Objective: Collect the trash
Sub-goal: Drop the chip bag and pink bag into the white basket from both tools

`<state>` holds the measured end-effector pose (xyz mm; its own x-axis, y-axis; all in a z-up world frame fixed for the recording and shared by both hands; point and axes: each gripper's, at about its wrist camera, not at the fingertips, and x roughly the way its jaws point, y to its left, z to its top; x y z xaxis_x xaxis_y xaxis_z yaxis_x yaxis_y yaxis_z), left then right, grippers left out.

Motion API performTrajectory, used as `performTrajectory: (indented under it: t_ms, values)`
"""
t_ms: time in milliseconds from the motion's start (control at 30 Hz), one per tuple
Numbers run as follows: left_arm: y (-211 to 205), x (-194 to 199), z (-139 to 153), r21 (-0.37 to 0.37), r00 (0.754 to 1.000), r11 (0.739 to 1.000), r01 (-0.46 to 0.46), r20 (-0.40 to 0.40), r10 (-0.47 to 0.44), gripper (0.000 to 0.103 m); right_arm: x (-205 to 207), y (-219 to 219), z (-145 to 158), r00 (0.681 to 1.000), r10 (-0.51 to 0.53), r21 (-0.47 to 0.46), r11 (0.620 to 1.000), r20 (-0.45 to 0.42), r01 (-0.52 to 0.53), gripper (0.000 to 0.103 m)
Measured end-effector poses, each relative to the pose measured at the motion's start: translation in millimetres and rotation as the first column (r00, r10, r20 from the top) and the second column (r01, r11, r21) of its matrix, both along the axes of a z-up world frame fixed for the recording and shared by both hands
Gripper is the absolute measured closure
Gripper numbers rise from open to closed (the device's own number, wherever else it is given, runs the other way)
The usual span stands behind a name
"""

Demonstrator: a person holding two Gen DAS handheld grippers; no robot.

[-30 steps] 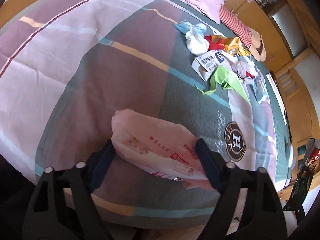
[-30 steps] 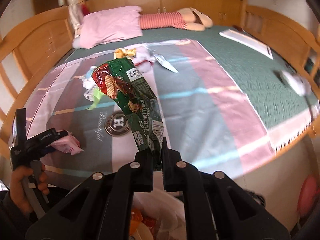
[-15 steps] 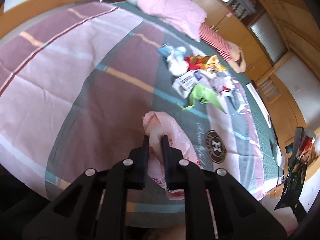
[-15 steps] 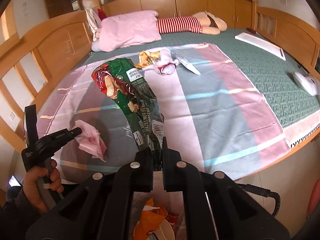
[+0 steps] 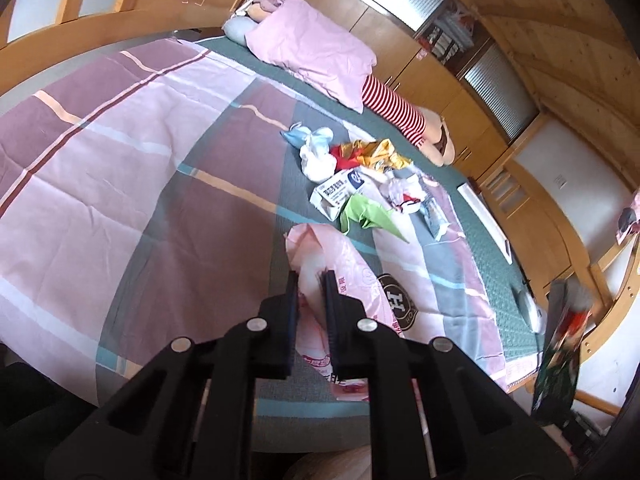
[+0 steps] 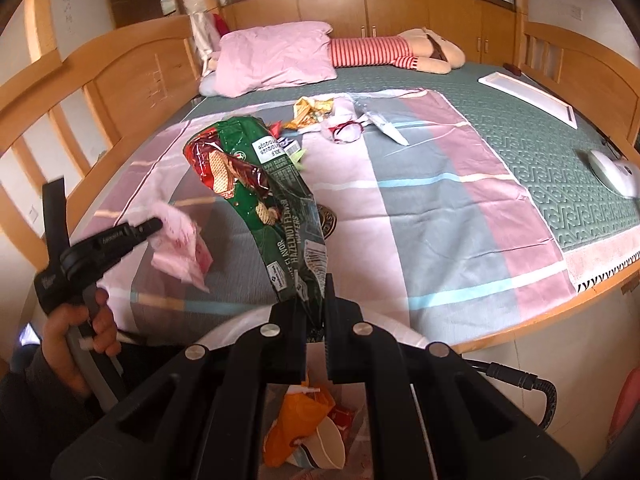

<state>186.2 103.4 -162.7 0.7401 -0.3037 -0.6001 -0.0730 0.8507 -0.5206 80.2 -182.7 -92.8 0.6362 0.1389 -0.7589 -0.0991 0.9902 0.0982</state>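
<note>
My left gripper is shut on a pink plastic wrapper and holds it lifted off the bed; the wrapper also shows in the right wrist view, hanging from the left gripper. My right gripper is shut on a green wafer bag, held upright above a trash bin lined with a white bag at the bed's foot. A pile of trash lies mid-bed: white tissue, a white box, green paper, a yellow-red wrapper. The pile also shows in the right wrist view.
A pink pillow and a striped plush toy lie at the headboard. A white flat panel and a white round device lie on the green mat at the right. Wooden bed rails border the bed.
My left gripper closed on the pink wrapper and lifted it off the bed. My right gripper drew back with the green bag to above the bin.
</note>
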Motion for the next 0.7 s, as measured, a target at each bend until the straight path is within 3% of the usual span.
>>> performTrajectory:
  t_ms: [167,333,367,400,467,600,667,700]
  values:
    - [5.2,-11.9,4.7,-0.028,0.999,1.0,0.006,0.038,-0.005,0.09,-24.4,-2.0,-19.6,0.998,0.042,-0.044,0.998,-0.054,-0.045,0.096]
    - [3.8,-20.0,4.8,-0.012,1.0,1.0,0.0,0.027,0.0,0.09,-29.2,-12.0,-50.3,0.977,0.042,-0.021,0.999,-0.208,-0.048,0.092]
    - [3.9,-20.3,3.7,-0.006,1.0,1.0,0.0,0.021,0.0,0.09,-28.9,-13.8,-53.4,0.972,0.043,-0.008,0.999,-0.229,-0.047,0.084]
    - [4.2,-21.0,3.1,-0.005,1.0,1.0,0.0,0.019,0.0,0.09,-28.5,-16.5,-55.9,0.967,0.042,0.013,0.999,-0.25,-0.04,0.069]
    - [4.2,-24.4,3.3,-0.002,1.0,1.0,0.0,0.023,0.0,0.09,-29.9,-20.5,-50.7,0.973,0.031,0.039,0.999,-0.23,-0.023,0.057]
    - [4.0,-33.0,5.1,-0.003,0.999,1.0,0.006,0.041,-0.006,0.09,-38.3,-25.0,-25.0,0.991,0.05,0.099,0.994,-0.126,-0.037,0.054]
    - [6.7,-41.0,7.3,-0.043,0.998,0.999,0.013,0.06,-0.011,0.09,-43.4,-27.5,-11.2,0.996,0.049,0.101,0.994,-0.069,-0.042,0.053]
    - [10.0,-51.0,8.8,-0.097,0.998,0.995,0.015,0.065,-0.009,0.09,-46.9,-28.8,-4.7,0.998,0.046,0.097,0.994,-0.042,-0.042,0.052]
